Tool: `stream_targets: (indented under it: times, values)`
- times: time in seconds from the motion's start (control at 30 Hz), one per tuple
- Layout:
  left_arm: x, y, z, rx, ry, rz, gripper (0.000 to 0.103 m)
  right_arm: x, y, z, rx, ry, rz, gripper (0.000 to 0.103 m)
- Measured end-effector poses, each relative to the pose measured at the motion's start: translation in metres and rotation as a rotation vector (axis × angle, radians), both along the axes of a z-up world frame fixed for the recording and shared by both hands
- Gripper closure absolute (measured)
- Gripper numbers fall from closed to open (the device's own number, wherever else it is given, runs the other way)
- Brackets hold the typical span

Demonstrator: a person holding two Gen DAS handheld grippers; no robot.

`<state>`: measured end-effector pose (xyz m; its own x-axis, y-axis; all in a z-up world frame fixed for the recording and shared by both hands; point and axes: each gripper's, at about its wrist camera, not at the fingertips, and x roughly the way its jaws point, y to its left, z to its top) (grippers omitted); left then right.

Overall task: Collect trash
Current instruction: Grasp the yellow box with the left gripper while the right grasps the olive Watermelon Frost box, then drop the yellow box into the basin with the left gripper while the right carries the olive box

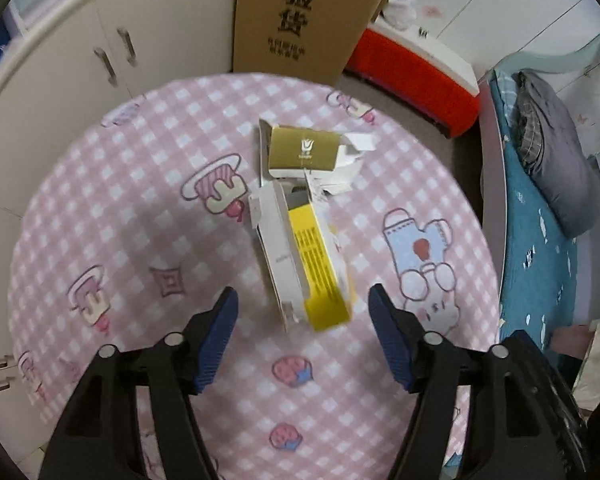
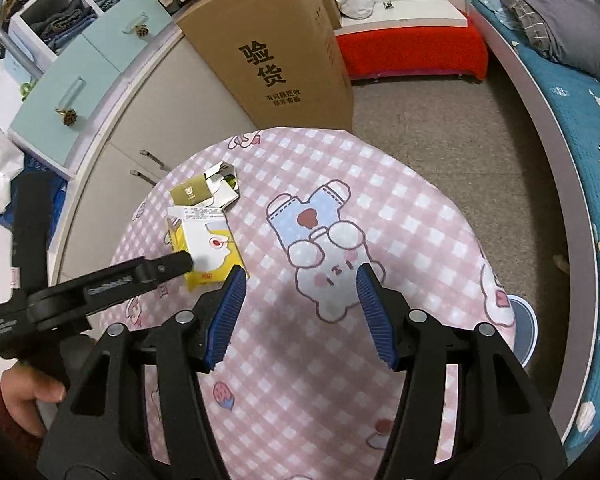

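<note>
Two torn cartons lie on the round table with a pink checked cloth (image 1: 140,208): a yellow and white carton (image 1: 308,264) and, just behind it, a gold carton (image 1: 304,152) with white flaps. My left gripper (image 1: 303,296) is open and hangs over the yellow carton's near end, which sits between the pads without touching them. In the right wrist view the yellow carton (image 2: 216,248) and the gold carton (image 2: 192,194) lie at the left of the table (image 2: 400,220). One of the left gripper's fingers (image 2: 172,264) reaches over the yellow carton. My right gripper (image 2: 302,272) is open and holds nothing, over a printed bunny.
A tall cardboard box (image 2: 276,52) stands behind the table, against pale cabinets (image 1: 80,60). A red bench (image 2: 412,52) is at the back. A bed with a teal cover (image 2: 580,140) runs along the right. A hand (image 2: 28,396) holds the left gripper's handle.
</note>
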<state>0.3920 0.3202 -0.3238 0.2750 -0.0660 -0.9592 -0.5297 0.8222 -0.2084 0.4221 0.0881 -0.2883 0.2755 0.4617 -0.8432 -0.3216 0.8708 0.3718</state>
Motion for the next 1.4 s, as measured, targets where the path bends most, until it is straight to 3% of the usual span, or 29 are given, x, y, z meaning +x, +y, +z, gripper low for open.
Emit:
stream_targets:
  times: [0.13,0.17,0.2,0.4,0.53,0.7,0.97,1.2,1.23,1.27,1.4]
  values:
    - [0.013,0.005,-0.022,-0.026,0.039,-0.025,0.037,0.008,0.01,-0.006,-0.021,0.008,-0.016,0.044]
    - [0.015,0.006,-0.027,-0.045,0.04,-0.035,0.039,0.01,0.012,-0.007,-0.024,0.009,-0.017,0.044]
    - [0.016,0.007,-0.032,-0.08,0.025,-0.049,0.055,0.013,0.017,-0.009,-0.026,0.01,-0.015,0.044]
    - [-0.005,0.023,-0.02,-0.128,-0.067,-0.055,0.064,0.024,0.048,-0.011,-0.026,0.003,0.01,0.04]
    - [-0.027,0.047,0.004,-0.056,-0.128,-0.003,0.064,0.034,0.079,-0.014,-0.023,-0.01,0.048,0.033]
    - [-0.029,0.085,0.013,0.04,-0.139,0.051,0.064,0.041,0.127,-0.019,-0.047,-0.045,0.099,0.022]
    - [-0.012,0.117,0.01,0.075,-0.159,0.096,0.064,0.052,0.179,-0.042,-0.117,-0.069,0.117,0.013]
    - [0.0,0.109,0.007,0.122,-0.148,0.04,0.065,0.064,0.196,-0.063,-0.136,-0.031,0.164,0.013]
    - [0.001,0.106,0.008,0.127,-0.149,0.031,0.065,0.066,0.194,-0.064,-0.141,-0.03,0.162,0.018]
    - [0.001,0.103,0.008,0.13,-0.149,0.026,0.065,0.066,0.192,-0.063,-0.13,-0.027,0.164,0.029]
    - [-0.001,0.087,0.017,0.153,-0.156,-0.001,0.065,0.063,0.172,-0.051,-0.107,-0.037,0.169,0.034]
